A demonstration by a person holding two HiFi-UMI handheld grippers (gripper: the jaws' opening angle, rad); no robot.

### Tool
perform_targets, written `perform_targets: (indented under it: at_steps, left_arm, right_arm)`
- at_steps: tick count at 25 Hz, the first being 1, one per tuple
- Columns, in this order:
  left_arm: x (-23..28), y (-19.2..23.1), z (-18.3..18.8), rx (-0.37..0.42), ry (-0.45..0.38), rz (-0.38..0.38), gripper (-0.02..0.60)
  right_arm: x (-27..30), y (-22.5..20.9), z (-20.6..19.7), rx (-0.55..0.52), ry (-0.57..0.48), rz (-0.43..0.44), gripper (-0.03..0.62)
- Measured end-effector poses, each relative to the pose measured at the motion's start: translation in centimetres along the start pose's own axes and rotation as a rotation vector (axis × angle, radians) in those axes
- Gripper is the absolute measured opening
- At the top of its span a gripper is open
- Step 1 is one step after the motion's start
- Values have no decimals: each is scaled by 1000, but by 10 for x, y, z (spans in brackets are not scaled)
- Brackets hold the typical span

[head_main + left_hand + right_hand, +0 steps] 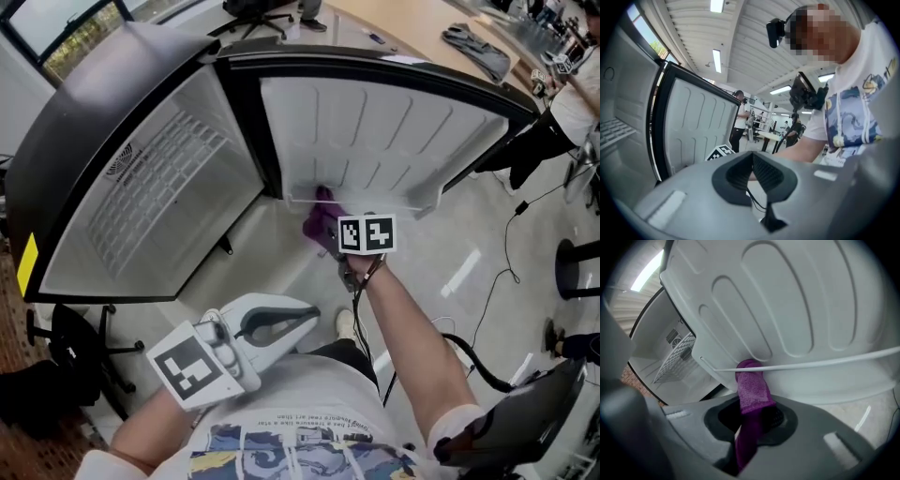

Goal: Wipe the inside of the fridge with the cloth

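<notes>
Cloth (752, 390) against fridge door (797, 310)

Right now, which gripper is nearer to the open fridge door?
Right. The right gripper holds the purple cloth against the lower rail of the door. The left gripper, shut and empty, hangs back beside the person's torso, apart from the door.

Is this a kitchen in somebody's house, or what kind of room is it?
Probably not a home kitchen; it looks more like a lab or office workroom. The open fridge stands near loose floor cables, under long ceiling strip lights, with other people at tables behind.
</notes>
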State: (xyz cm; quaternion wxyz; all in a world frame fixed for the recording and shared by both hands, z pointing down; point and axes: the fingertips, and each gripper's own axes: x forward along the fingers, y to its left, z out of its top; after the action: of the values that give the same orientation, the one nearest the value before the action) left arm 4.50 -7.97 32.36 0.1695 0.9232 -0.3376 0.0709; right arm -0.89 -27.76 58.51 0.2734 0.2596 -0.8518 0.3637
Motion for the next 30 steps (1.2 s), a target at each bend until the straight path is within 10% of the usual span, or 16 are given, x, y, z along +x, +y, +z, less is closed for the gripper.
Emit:
perform_targets:
  at_steps: [30]
  left_arm:
    - [105,-16,19,60,37,-139,5]
  right_arm:
    - [-107,-143,-11,117,-81,-154,52]
